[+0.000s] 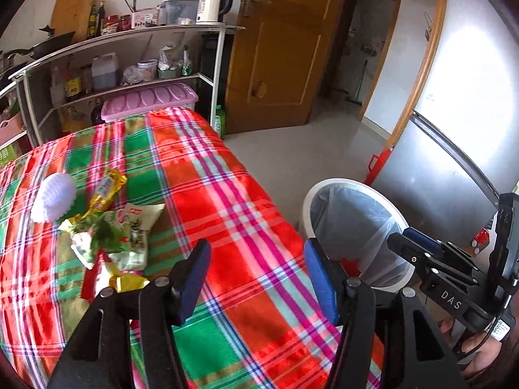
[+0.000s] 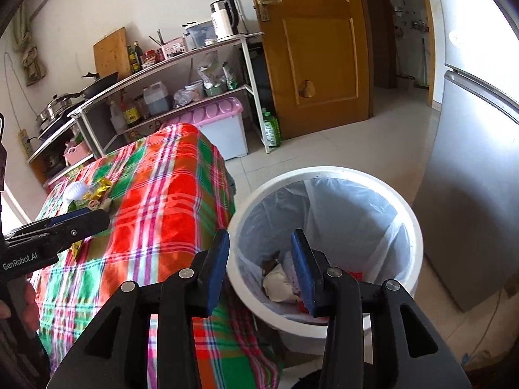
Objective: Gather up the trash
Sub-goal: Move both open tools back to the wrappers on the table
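Wrappers [image 1: 107, 227] heaped with white foam net [image 1: 53, 202] at left of frame on plaid tablecloth [image 1: 253, 214], awaiting pickup. Lined bin [image 2: 324, 175] set beside table for short drops. Left gripper [image 1: 256, 278] and right gripper [image 2: 259, 265] both parted, empty.

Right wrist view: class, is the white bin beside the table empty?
No. The white bin has a clear liner, and crumpled scraps of trash lie at its bottom, seen between the open right tool.
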A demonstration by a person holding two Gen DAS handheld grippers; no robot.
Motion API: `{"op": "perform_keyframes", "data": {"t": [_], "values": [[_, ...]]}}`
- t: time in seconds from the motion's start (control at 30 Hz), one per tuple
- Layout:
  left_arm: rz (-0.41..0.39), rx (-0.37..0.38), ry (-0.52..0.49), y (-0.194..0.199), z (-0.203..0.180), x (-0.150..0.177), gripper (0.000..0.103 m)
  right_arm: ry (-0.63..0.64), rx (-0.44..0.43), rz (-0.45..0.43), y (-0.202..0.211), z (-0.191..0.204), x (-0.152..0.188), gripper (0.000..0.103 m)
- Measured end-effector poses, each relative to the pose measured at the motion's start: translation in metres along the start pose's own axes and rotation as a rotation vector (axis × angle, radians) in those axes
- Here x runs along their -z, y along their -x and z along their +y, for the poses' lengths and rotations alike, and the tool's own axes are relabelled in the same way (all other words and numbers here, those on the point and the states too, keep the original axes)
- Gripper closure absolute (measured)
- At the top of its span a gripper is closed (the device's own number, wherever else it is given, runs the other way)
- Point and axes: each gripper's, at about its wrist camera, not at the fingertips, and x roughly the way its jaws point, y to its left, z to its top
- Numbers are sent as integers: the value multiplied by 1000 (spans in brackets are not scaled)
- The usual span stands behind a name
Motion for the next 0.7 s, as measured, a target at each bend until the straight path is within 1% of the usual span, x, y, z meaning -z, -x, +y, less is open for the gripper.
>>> {"op": "perform_keyframes", "data": {"t": [0.07,0.17,0.27,0.33,0.6,0.7], "values": [[-13,-10,19,10,15,4,39,16,-31,2,-2,13,-1,62],[-33,-79,24,22,34,9,38,45,-70,7,-5,35,-1,62],[-45,-92,59,33,54,13,38,75,-103,19,-11,54,0,62],[-56,-120,74,38,68,15,37,94,-125,25,-15,68,-1,62],[-52,-207,158,49,125,30,37,198,-221,63,-32,124,-5,61],[-49,-236,166,51,140,35,37,245,-247,88,-41,148,-4,61]]}}
